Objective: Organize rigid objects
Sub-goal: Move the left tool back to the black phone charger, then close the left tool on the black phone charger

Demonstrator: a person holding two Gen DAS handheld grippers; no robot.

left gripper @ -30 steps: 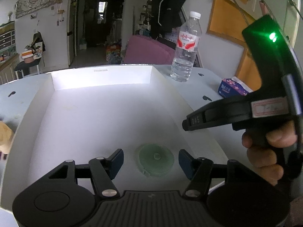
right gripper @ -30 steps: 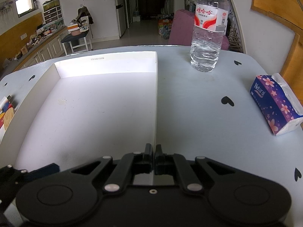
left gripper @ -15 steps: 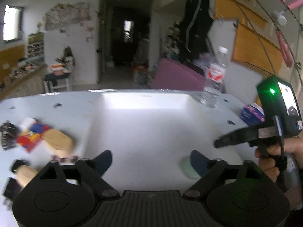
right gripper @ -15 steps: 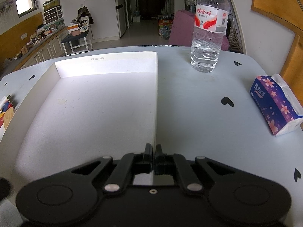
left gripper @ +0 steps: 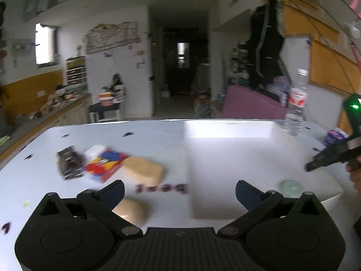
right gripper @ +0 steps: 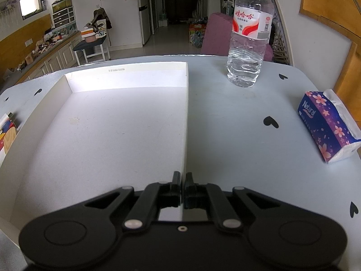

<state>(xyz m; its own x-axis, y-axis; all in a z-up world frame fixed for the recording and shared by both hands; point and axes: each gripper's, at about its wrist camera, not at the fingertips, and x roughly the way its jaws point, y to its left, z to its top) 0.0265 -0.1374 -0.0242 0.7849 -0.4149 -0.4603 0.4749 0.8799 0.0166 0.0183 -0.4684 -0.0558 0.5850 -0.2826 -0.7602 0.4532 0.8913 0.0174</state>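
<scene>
A: Where's the left gripper [left gripper: 180, 190]?

B: Its jaws are spread wide with nothing between them, held above the table [left gripper: 40, 158] at the white tray's [left gripper: 225, 131] left wall.

A: And the things to sort?

B: A tan block [left gripper: 144, 173] lies just ahead of the left blue finger pad [left gripper: 112, 190], touching a colourful box [left gripper: 105, 167], with a dark packet [left gripper: 68, 166] beside that. Another tan piece [left gripper: 132, 211] sits right under that finger. A pale green disc [left gripper: 291, 187] lies inside the tray, just beyond the right pad.

A: The right gripper [right gripper: 182, 188]?

B: Pinched on the tray's right wall [right gripper: 186, 117]. A water bottle [right gripper: 248, 36] and a tissue pack [right gripper: 327, 126] stand to its right.
</scene>
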